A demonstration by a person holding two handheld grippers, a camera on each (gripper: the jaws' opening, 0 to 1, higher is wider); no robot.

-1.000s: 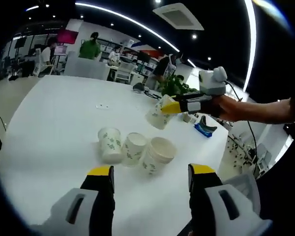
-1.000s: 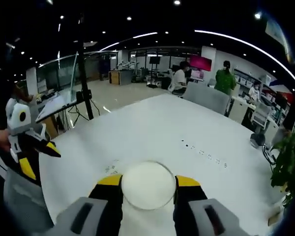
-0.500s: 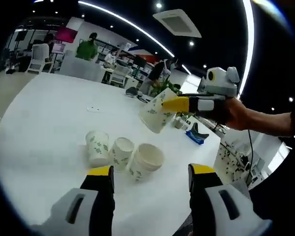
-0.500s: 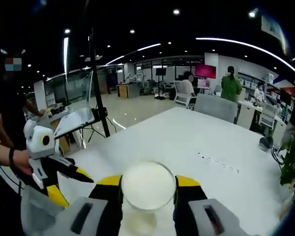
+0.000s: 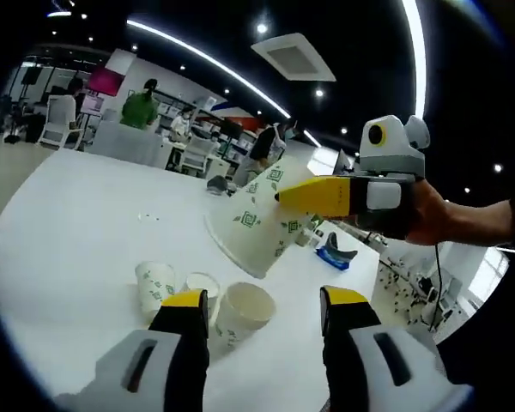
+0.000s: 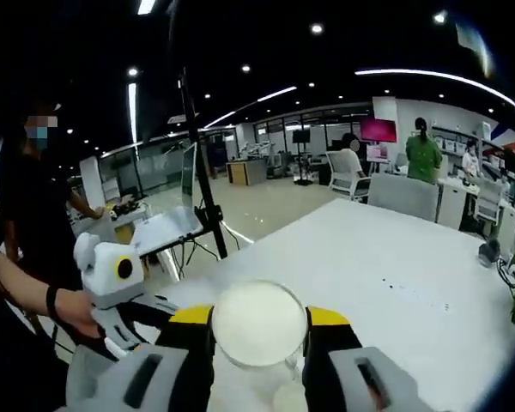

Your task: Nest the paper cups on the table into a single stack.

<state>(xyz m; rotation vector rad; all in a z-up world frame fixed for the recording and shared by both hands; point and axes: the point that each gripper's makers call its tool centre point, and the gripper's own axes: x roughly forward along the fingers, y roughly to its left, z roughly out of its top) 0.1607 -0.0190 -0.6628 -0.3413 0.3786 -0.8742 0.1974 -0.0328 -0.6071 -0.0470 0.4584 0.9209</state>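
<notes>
Three white paper cups with green print lie grouped on the white table [image 5: 69, 215]: one [image 5: 154, 287] at the left, one [image 5: 199, 287] in the middle and a stack of nested cups [image 5: 240, 313] at the right. Above them my right gripper [image 5: 283, 196] comes in from the right, shut on a tilted paper cup [image 5: 253, 223] with its mouth down and left. In the right gripper view that held cup [image 6: 259, 330] shows its round white bottom between the jaws of my right gripper [image 6: 259, 316]. My left gripper [image 5: 264, 300] is open and holds nothing, just before the cups.
A blue object [image 5: 335, 254] and a green plant [image 5: 313, 225] stand at the table's far right. People and chairs [image 5: 137, 112] are beyond the far end. A tripod stand [image 6: 202, 197] and a person [image 6: 26, 257] holding the left gripper [image 6: 120, 292] are at the left.
The right gripper has carried its cup closer, to just over the cups on the table, where it looks larger. Both views have shifted with the hands. The left jaws stay open.
</notes>
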